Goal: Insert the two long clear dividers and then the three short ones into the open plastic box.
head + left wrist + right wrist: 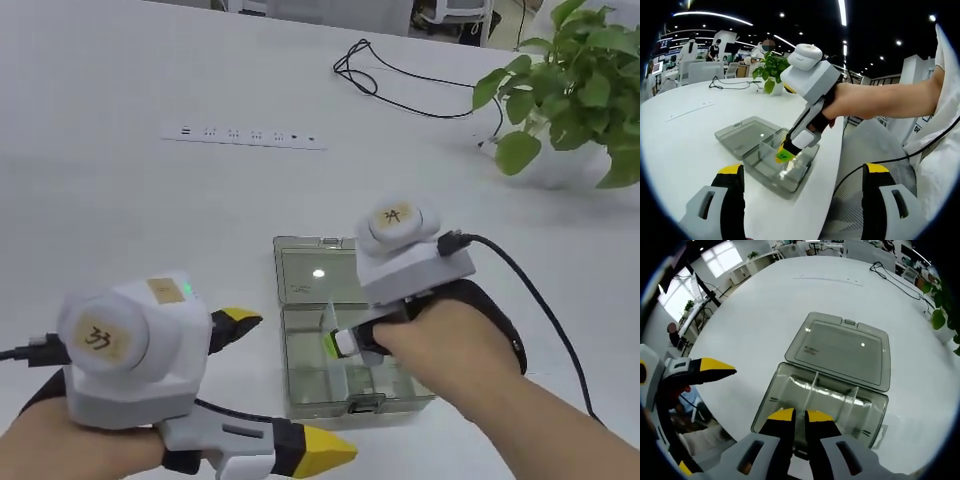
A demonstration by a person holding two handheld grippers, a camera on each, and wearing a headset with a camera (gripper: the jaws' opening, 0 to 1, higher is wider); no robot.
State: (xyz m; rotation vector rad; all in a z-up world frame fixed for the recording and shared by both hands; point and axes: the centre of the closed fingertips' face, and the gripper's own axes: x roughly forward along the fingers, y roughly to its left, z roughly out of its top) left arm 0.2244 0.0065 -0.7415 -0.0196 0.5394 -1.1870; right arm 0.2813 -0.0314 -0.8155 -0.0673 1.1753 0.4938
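Yellow-tipped white left gripper (290,385) hangs at 7 o'clock, jaws wide apart and empty. At 2 o'clock from it lies the open smoky-clear plastic box (769,402), long axis 9-to-3, lid folded back toward 12. The white right gripper (799,415), clearly nearer, dips into it, jaws almost together; whether they pinch a clear divider I cannot tell.
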